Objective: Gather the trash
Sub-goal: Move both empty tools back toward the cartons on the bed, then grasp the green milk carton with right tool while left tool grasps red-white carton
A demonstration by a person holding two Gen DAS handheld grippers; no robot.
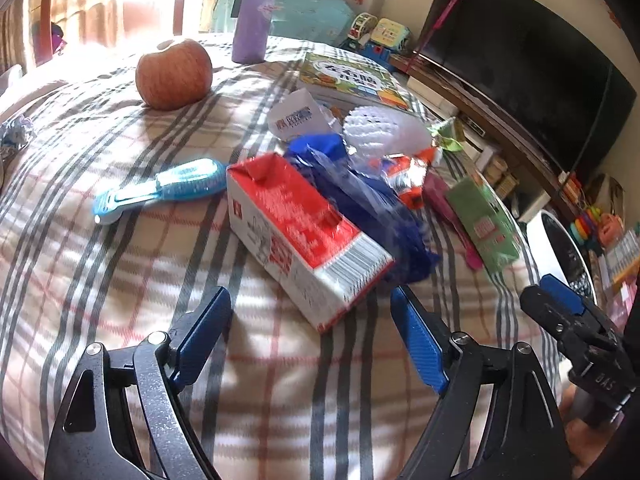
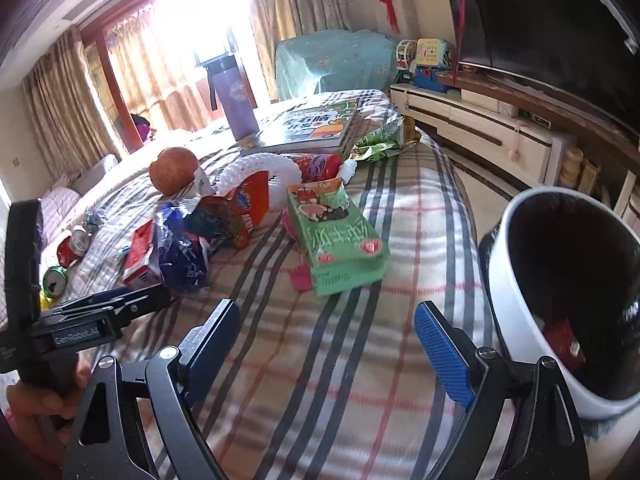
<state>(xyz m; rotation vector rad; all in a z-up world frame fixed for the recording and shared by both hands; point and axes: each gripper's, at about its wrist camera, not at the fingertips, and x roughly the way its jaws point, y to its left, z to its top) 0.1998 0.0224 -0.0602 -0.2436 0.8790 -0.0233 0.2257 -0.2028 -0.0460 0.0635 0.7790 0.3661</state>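
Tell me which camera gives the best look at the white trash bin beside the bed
The right wrist view. There the white trash bin sits close at the right edge, its open top facing the camera, with something red inside against the dark lining. The left wrist view catches only a sliver of it past the bed's right edge, inside barely visible.

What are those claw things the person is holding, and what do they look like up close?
Both the left gripper and the right gripper are black metal pincers with silver pivot screws and two flat fingers faced with ribbed blue pads. White "GenRobot.AI" lettering marks the left one's side. No cables show. Bare fingers grip the handles.
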